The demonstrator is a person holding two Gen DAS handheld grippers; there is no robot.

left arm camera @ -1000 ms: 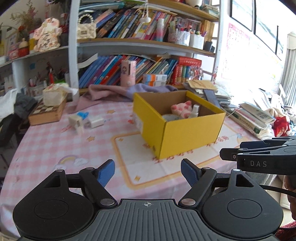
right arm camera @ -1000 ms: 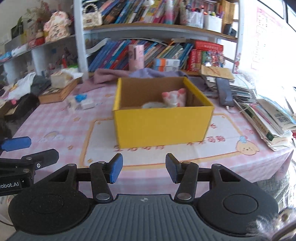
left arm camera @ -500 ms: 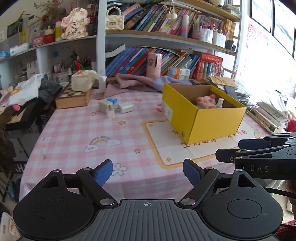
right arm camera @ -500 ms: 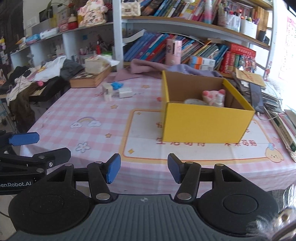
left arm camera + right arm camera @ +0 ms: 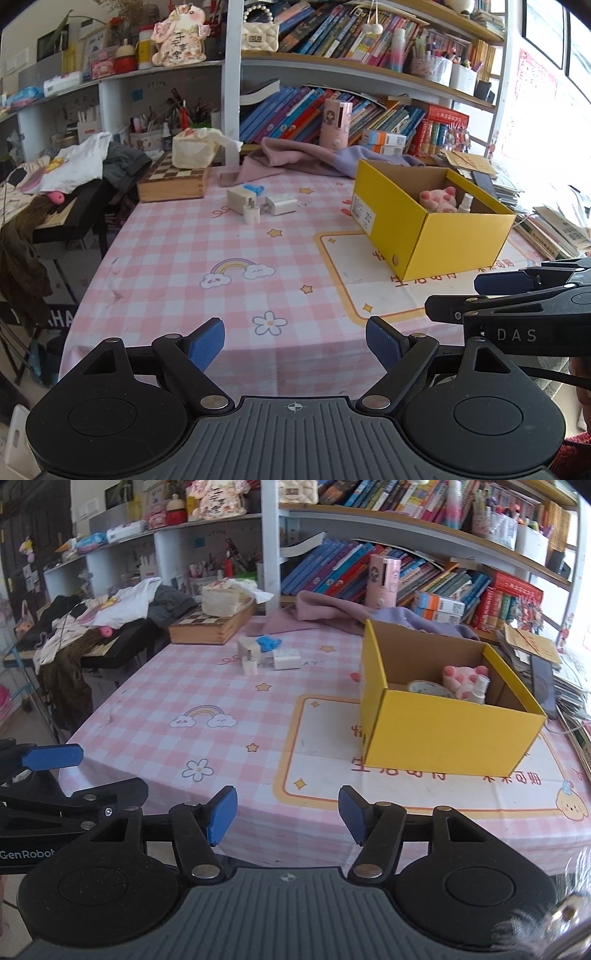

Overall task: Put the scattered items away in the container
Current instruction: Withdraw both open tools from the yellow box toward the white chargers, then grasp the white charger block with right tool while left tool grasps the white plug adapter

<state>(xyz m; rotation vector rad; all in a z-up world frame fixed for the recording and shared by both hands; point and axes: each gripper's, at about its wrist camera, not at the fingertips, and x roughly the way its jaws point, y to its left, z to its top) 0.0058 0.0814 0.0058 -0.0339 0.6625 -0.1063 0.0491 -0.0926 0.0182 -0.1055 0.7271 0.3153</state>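
A yellow cardboard box [image 5: 458, 240] [image 5: 450, 734] stands open on the pink checked tablecloth, holding a pink plush toy [image 5: 463, 677], a small spray bottle [image 5: 480, 688] and a roll of tape [image 5: 428, 688]. Far across the cloth lie white charger plugs [image 5: 255, 206] [image 5: 266, 657] beside a small blue item [image 5: 268, 642]. My left gripper [image 5: 295, 341] hangs wide open and empty over the table's near edge. The jaws of my right gripper [image 5: 288, 816] are opening with nothing between them. Each gripper shows at the side of the other's view.
A wooden chessboard box [image 5: 173, 181] with a tissue pack on it sits at the far left. Purple cloth [image 5: 306, 158] lies at the back by crowded bookshelves. Stacked books [image 5: 554, 225] sit at the right, and clothes pile on a keyboard stand [image 5: 96, 635] at the left.
Both views have swung left, so the box now sits to the right and the plugs nearer the middle. My right gripper's jaws have spread wider.
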